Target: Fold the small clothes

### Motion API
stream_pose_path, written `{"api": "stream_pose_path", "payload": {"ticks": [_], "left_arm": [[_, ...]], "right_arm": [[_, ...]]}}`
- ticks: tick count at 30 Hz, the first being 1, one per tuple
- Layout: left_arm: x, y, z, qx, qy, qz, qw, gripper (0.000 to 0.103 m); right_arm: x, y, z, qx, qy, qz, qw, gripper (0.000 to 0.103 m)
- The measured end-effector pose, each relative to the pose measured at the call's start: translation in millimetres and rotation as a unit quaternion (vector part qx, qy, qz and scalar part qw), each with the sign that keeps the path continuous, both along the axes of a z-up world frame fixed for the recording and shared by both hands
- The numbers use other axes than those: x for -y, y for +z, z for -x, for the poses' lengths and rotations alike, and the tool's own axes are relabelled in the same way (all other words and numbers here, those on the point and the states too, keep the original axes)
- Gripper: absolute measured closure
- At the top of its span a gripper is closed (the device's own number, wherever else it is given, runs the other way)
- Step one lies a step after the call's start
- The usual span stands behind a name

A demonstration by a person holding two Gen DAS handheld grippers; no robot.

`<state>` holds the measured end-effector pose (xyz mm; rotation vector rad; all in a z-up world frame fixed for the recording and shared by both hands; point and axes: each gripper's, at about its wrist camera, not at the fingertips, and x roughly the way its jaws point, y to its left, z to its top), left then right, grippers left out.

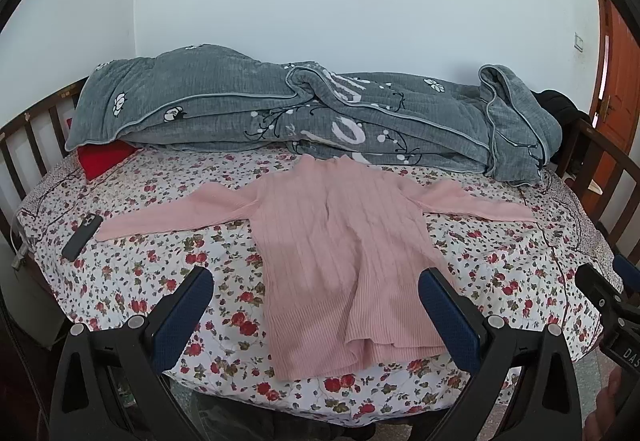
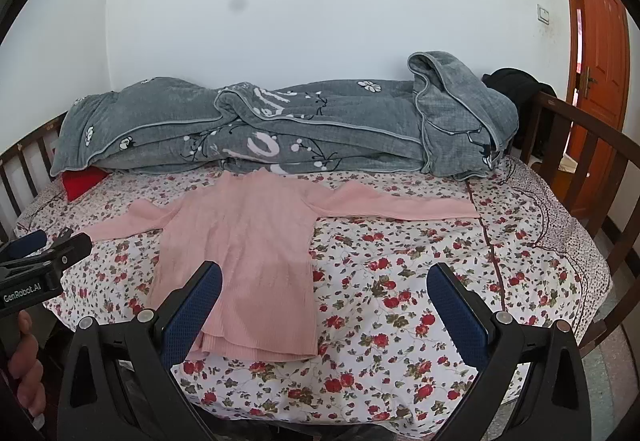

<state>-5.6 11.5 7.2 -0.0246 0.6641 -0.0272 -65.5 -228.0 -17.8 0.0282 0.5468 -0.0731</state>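
My left claw (image 1: pixel 316 297) and right claw (image 2: pixel 324 293) hover released above the pink sweater (image 1: pixel 340 257), spread flat on the floral bed (image 1: pixel 160 273); folding unstarted, a sleeve grasp comes next.

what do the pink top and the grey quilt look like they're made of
Pink top: looks like a soft ribbed knit, matte, with fine vertical ribs down the body; the fibre cannot be told. Grey quilt: seems a thick padded fabric with a plush, finely ridged face, piped edges and a white floral print.
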Motion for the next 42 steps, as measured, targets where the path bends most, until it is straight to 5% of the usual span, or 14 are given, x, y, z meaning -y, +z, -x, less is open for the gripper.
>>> {"api": "stream_pose_path", "payload": {"ticks": [15,21,26,34,42], "left_arm": [[-0.9,4.6,-2.6,0.017,-0.010,-0.002,0.9998,0.000],[-4.1,-8.3,-12.7,0.033,0.006,-0.038,0.9987,0.000],[-16.3,-49.6,-26.7,0.001,-0.011,-0.025,0.9996,0.000],[-37.1,-153.3,-30.6,-0.088,-0.048,-0.042,0.9941,0.006],[-73.6,-218.0,-47.3,-0.161,-0.027,0.067,0.9842,0.029]], "right_arm": [[-4.4,1.6,-5.2,0.000,0.013,0.004,1.000,0.002],[-14.0,-8.4,-8.2,0.030,0.011,0.045,0.998,0.002],[-15.3,-37.8,-23.3,0.023,0.028,0.035,0.999,0.002],[-8.4,-128.4,-44.9,-0.057,0.060,0.026,0.996,0.010],[16.5,-188.1,-67.8,-0.115,0.068,-0.063,0.989,0.029]]}}
